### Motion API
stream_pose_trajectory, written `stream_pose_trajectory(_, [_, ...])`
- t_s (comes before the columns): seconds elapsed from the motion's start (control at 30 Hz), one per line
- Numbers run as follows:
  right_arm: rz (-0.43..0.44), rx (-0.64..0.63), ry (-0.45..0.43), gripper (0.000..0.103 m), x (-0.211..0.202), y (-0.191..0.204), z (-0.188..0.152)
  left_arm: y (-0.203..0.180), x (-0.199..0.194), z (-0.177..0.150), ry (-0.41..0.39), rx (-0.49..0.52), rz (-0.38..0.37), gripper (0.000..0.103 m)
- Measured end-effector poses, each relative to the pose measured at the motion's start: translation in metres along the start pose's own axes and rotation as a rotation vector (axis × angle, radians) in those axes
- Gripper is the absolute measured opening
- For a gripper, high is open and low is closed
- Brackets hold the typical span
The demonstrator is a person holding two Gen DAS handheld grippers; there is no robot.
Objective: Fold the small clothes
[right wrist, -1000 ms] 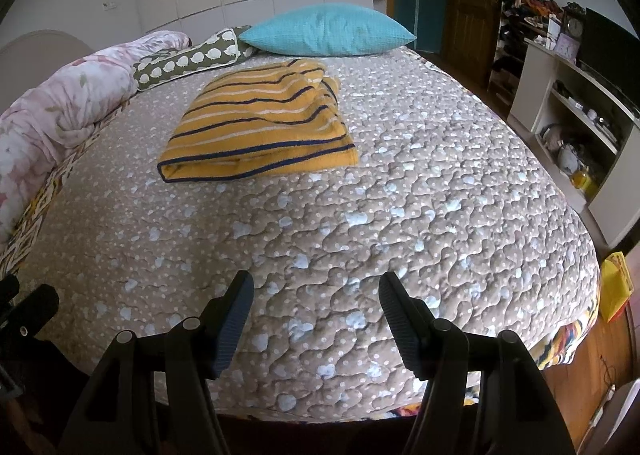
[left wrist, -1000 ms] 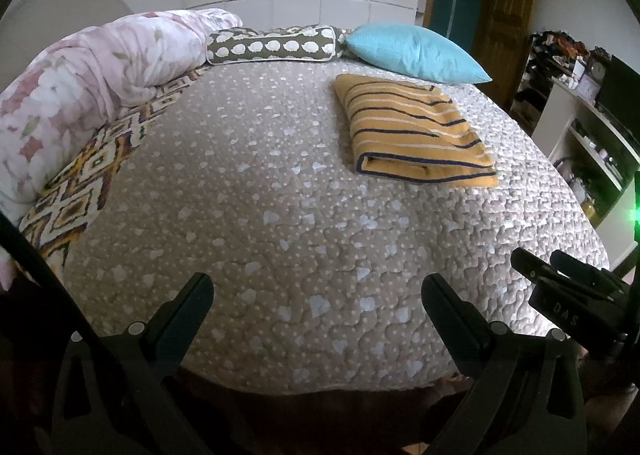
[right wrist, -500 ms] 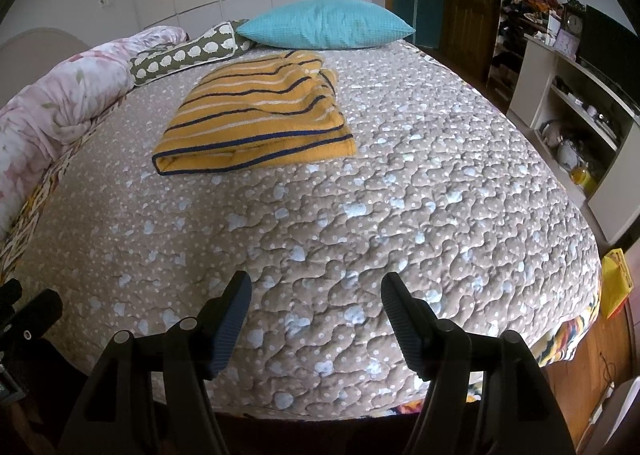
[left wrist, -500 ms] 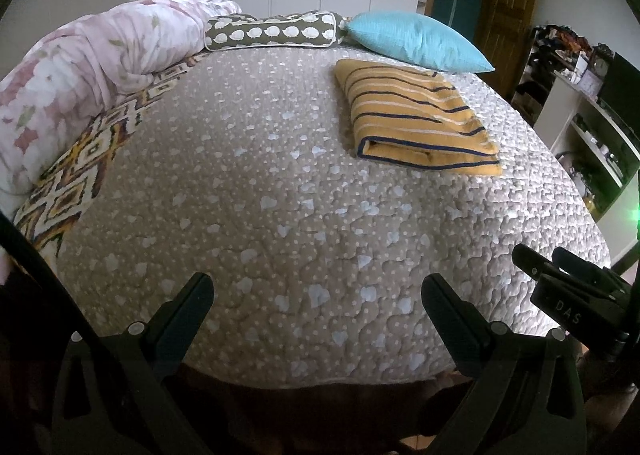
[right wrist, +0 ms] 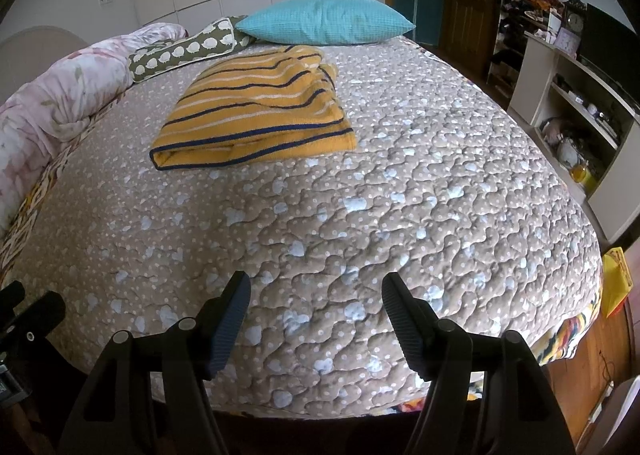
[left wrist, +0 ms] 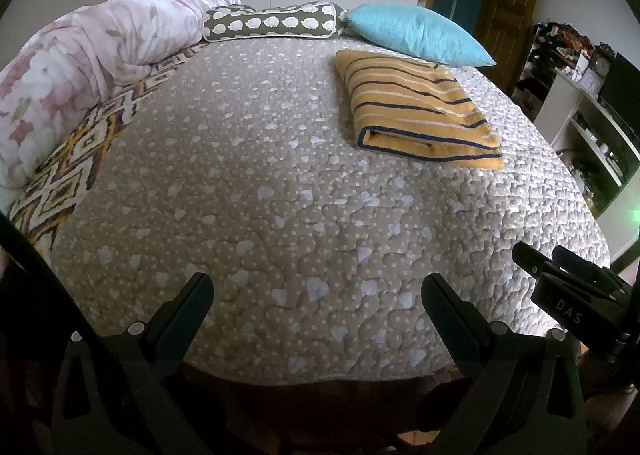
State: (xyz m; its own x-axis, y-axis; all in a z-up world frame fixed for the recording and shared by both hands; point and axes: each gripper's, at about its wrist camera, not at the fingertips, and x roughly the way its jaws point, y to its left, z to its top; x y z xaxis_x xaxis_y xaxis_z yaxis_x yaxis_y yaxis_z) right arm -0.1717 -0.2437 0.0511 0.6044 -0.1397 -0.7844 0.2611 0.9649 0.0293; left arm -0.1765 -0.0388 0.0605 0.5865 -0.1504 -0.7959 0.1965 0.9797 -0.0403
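lying folded on the quilted bed (right wrist: 420, 183), the yellow striped garment (right wrist: 256, 111) sits well ahead of both tools, near the teal pillow (right wrist: 326, 23) at the far end. from the right gripper (right wrist: 316, 303) it lies at about 11 o'clock; from the left gripper (left wrist: 316, 303) it lies at about 1 o'clock, so it falls between the two lines of sight. its long axis runs roughly away from the cameras toward the pillow, with the doubled, navy-edged short end facing the near edge of the bed.

both pairs of fingers stand spread apart and hold nothing, hovering over the near edge of the bed with bare quilt between them and the cloth. the right gripper looks the nearer of the two, though the fisheye makes that hard to judge.

the garment already looks folded into a neat rectangle, so the task seems far along; if another fold is wanted, the near short end is the likely place to take hold. a floral duvet (left wrist: 80, 67) and a patterned bolster (left wrist: 272, 21) lie along 10 to 12 o'clock, clear of the cloth.
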Motion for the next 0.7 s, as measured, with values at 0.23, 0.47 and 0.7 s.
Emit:
stream_pose_trajectory(0.23, [-0.001, 0.000, 0.001, 0.073, 0.0002, 0.0006, -0.0005, -0.0004, 0.0026, -0.0006, 0.013, 0.002, -0.006, 0.103])
stream_pose_trajectory(0.47, [0.001, -0.008, 0.006, 0.073, 0.0037, 0.0007, -0.0022, 0.0012, 0.0060, -0.0015, 0.026, 0.000, -0.012, 0.103])
stream_pose_trajectory(0.7, [0.002, -0.011, 0.006, 0.073, 0.0038, 0.0015, -0.0024, 0.0018, 0.0082, -0.0022, 0.036, -0.002, -0.015, 0.103])
